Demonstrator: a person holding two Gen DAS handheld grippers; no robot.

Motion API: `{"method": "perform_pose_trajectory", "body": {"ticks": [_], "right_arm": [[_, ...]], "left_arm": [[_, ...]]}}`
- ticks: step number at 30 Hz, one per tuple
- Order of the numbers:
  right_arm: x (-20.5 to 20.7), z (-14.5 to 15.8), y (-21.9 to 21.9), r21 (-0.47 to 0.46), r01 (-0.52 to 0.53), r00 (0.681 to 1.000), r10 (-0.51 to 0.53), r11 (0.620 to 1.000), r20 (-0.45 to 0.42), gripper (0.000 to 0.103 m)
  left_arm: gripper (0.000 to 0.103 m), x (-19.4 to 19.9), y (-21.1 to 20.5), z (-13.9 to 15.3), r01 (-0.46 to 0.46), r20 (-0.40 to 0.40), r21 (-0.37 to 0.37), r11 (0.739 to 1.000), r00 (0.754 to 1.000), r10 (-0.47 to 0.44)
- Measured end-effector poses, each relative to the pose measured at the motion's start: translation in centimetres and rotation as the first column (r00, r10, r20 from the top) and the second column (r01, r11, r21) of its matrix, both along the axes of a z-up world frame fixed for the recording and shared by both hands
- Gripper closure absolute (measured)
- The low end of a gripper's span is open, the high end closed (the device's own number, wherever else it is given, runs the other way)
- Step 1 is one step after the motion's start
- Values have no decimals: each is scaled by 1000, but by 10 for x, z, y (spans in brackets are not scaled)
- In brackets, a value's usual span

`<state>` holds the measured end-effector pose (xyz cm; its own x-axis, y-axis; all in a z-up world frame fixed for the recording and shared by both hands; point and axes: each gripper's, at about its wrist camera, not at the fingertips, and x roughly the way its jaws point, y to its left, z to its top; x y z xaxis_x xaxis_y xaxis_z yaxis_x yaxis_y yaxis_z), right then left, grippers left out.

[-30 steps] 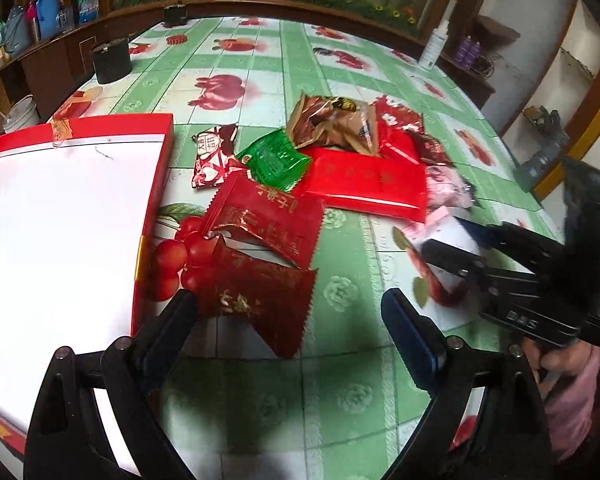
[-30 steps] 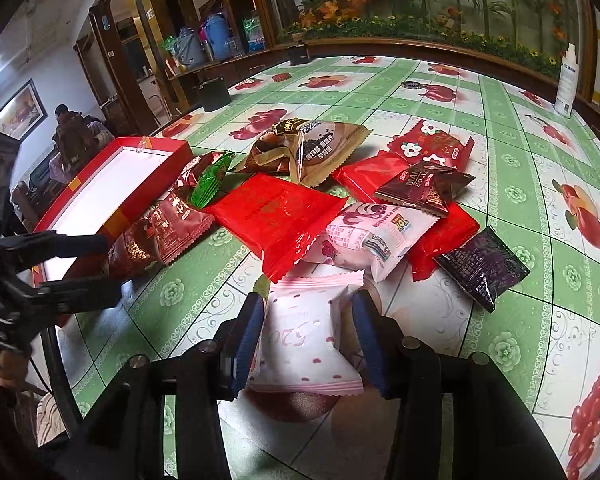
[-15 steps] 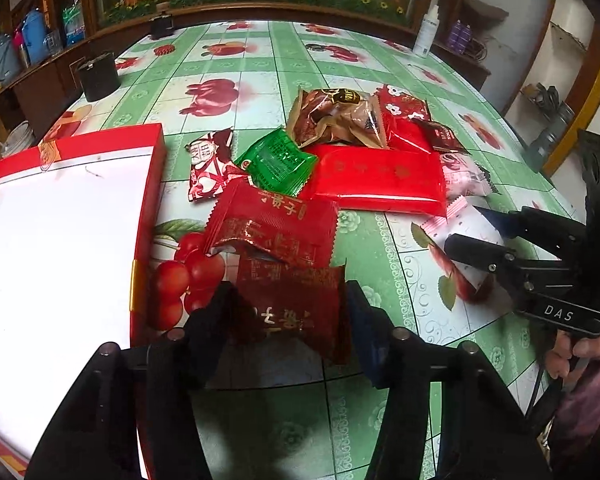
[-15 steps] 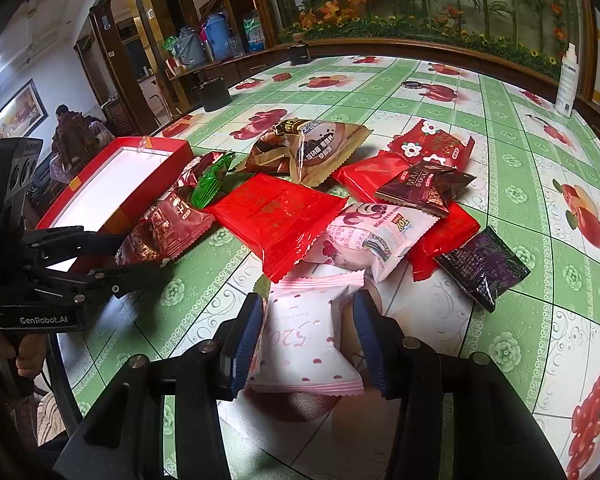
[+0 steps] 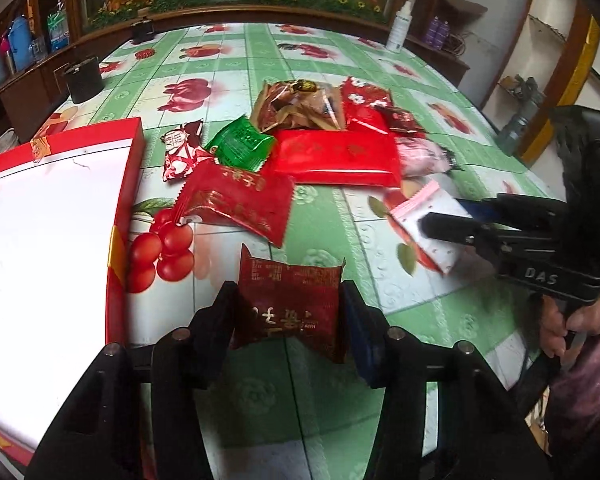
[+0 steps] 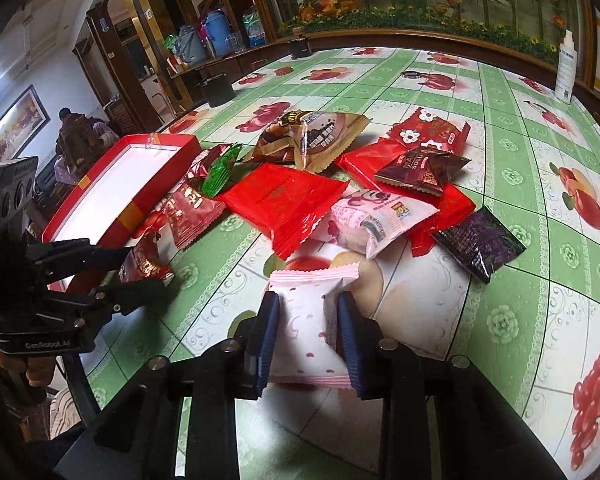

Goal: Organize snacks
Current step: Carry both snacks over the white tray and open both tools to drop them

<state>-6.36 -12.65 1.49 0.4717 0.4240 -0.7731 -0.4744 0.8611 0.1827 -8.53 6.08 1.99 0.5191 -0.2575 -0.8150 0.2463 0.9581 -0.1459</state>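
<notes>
My left gripper has a dark red snack packet between its jaws; they are closing, and the pads press its two sides. My right gripper is closing too, squeezing a pink-and-white packet that bulges between the pads. The right wrist view shows the left gripper with its dark red packet near the red box. That box's white inside lies to the left. The pile holds a big red packet, a green one and a brown bag.
More snacks lie on the green fruit-print tablecloth: a pink bag, a dark purple packet, a red packet. A black cup and a white bottle stand far back. A person sits beyond the table.
The left jaws came in from wide open onto the dark red packet, which now sits apart from the pile. The right jaws narrowed and pinched the pink-and-white packet.
</notes>
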Motion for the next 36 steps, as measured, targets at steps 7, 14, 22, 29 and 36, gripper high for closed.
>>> {"method": "perform_pose_trajectory", "body": {"ticks": [7,14,22,29,36], "right_arm": [[-16,7,17,-2,-32,999,32,999,29,80],[-14,20,42,42,-50,999,49,998,23,83],[-10,41,109,170,-157,987,151,973,47,84],[-7,45,180,221,-246,969,240,944,53,84],[-4,32,231,243,-286,956,293,927,7,83]], "left_arm": [[53,-31,11,27,0,73,-37,999,997,2],[53,-49,46,47,-90,153,-31,995,984,94],[53,-52,107,51,-276,209,1,961,940,269],[53,-53,145,38,-373,204,32,927,911,360],[53,-55,164,27,-418,200,76,905,896,397]]}}
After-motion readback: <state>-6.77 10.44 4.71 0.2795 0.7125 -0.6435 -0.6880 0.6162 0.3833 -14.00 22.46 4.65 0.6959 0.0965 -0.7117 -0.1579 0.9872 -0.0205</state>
